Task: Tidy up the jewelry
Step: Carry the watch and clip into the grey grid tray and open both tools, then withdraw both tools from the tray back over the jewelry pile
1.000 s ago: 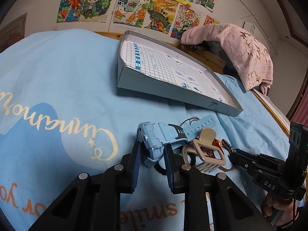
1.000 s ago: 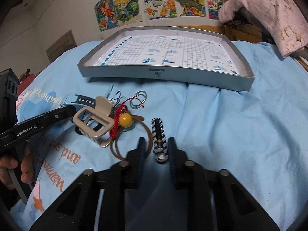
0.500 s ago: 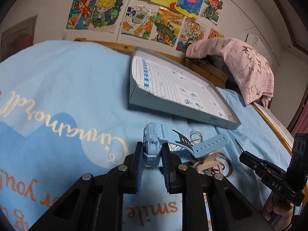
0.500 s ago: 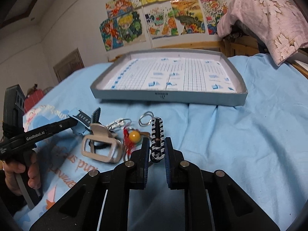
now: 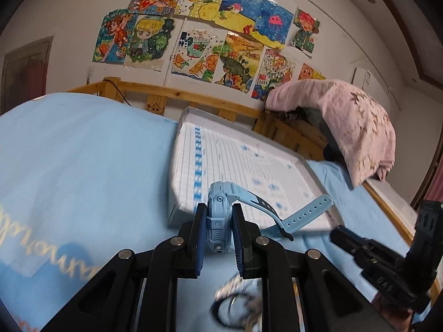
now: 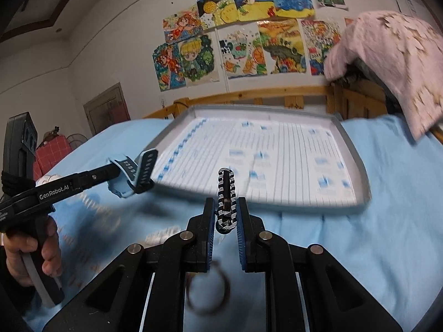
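Sitting on the blue bedspread is the shallow grey tray; in front of it the left gripper has its fingers clamped on a blue watch, while the right gripper pinches a black-and-white striped hair clip, both held clear of the bed.

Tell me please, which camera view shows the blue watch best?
The left wrist view: the blue watch fills the centre, clamped between the left gripper fingers. The right wrist view shows only its strap and part of its case, at the side.

Counting the jewelry by the tray

Showing: one blue watch, one striped bracelet, two grippers, one grey tray lying beyond them.
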### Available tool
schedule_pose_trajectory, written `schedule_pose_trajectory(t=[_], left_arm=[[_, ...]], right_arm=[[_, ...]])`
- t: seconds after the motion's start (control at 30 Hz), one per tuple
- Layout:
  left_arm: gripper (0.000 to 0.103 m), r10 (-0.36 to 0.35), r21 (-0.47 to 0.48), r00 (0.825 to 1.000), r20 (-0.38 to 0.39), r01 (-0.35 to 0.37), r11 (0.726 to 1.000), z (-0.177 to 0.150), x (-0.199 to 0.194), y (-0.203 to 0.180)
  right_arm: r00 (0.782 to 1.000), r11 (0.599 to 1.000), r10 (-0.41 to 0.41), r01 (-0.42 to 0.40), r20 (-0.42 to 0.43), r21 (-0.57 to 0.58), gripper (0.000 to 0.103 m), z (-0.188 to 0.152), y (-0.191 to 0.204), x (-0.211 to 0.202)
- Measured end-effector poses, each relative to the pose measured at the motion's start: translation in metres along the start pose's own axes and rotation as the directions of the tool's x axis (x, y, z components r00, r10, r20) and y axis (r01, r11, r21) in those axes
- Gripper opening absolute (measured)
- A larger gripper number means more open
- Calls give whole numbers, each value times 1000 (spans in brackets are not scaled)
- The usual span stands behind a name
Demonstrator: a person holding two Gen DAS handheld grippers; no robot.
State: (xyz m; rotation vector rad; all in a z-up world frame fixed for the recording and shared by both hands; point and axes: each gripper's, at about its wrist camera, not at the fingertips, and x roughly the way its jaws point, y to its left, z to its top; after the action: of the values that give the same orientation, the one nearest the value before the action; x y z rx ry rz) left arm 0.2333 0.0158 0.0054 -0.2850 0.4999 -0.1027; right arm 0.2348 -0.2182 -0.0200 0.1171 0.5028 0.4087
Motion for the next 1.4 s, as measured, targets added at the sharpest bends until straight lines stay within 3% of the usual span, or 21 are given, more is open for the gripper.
schedule_pose_trajectory(t=[0.2, 0.37, 0.57, 0.7, 0.73, 0.77, 0.8, 0.87, 0.9, 0.97, 1.07, 1.17, 1.27, 1.4], left_arm=[[17, 31, 6, 999, 15, -31, 999, 17, 34, -5], [17, 66, -1, 997, -40, -66, 998, 13, 63, 2], [17, 59, -17, 997, -58, -60, 998, 8, 67, 8], [36, 73, 6, 995, -67, -73, 997, 4, 61, 4], [40, 68, 11, 995, -67, -67, 998, 3, 59, 3], [52, 72, 16, 996, -59, -71, 997, 1, 54, 2], [63, 61, 15, 997, -42, -61, 998, 1, 50, 2], [75, 52, 10, 999, -1, -52, 999, 0, 38, 0], [79, 51, 9, 998, 26, -51, 999, -1, 30, -2], [85, 38, 17, 998, 55, -39, 999, -2, 16, -4], [102, 51, 18, 994, 100, -53, 998, -7, -4, -8], [103, 56, 22, 989, 140, -60, 998, -12, -25, -10], [103, 66, 41, 984, 166, -73, 996, -18, -46, -13], [103, 70, 80, 974, 214, -89, 993, -28, -79, -20]], right_arm=[[999, 999, 26, -25, -30, 45, 13, 26, -4, 46], [997, 997, 34, -29, -73, 65, 13, 26, -5, 75], [992, 998, 25, -18, -123, 56, 14, 21, -3, 94], [992, 999, 7, -1, -125, 49, 17, 18, -1, 91], [993, 999, -1, 6, -118, 48, 23, 18, -1, 89], [994, 999, -5, 10, -110, 49, 30, 17, -1, 85], [995, 999, -12, 17, -99, 50, 32, 17, -1, 81], [997, 998, -24, 29, -76, 56, 33, 16, -3, 71], [998, 998, -29, 33, -64, 57, 33, 16, -4, 64], [999, 998, -43, 44, -25, 53, 48, 16, -4, 49], [997, 998, -54, 51, 63, 43, 62, 18, 0, 20], [988, 998, -59, 55, 141, 32, 80, 18, 6, -9], [976, 998, -63, 60, 207, 24, 91, 16, 11, -36], [960, 997, -73, 73, 269, 7, 94, 11, 18, -73]])
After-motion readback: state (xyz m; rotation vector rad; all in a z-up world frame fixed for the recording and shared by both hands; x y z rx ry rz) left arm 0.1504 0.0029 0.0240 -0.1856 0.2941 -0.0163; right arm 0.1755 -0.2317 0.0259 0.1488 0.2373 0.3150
